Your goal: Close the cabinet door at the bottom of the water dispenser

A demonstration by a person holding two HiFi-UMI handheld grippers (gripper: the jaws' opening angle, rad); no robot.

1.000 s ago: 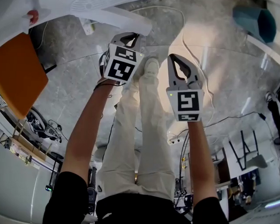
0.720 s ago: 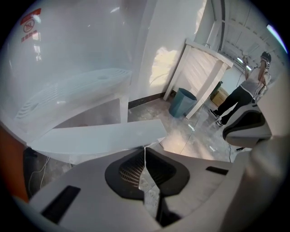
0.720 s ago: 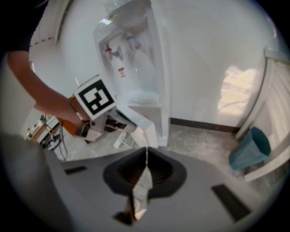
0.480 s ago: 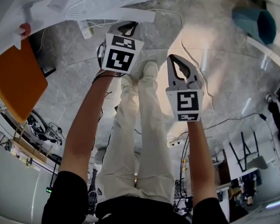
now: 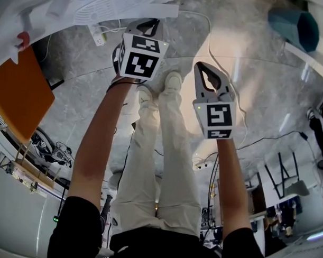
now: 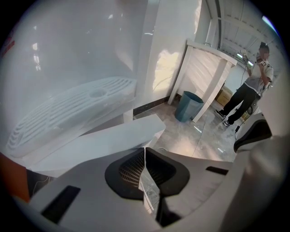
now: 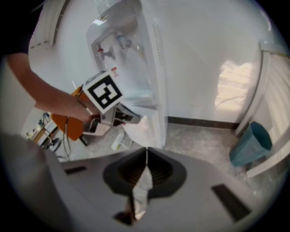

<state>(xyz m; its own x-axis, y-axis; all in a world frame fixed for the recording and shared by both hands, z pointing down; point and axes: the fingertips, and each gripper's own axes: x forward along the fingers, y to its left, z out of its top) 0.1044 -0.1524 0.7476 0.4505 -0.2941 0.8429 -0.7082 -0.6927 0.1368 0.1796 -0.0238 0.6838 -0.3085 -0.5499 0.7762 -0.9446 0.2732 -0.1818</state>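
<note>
left gripper shifted toward water dispenser | right gripper steady | both jaws closed, empty

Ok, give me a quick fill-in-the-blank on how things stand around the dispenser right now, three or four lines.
1. The left gripper and the right gripper both have their jaws ___, with nothing between them.
2. Of the two, the ___ gripper is closer to the water dispenser.
3. The water dispenser is ___ in colour.
4. The teal bin stands on the ___.

Missing words: shut; left; white; floor.
</note>
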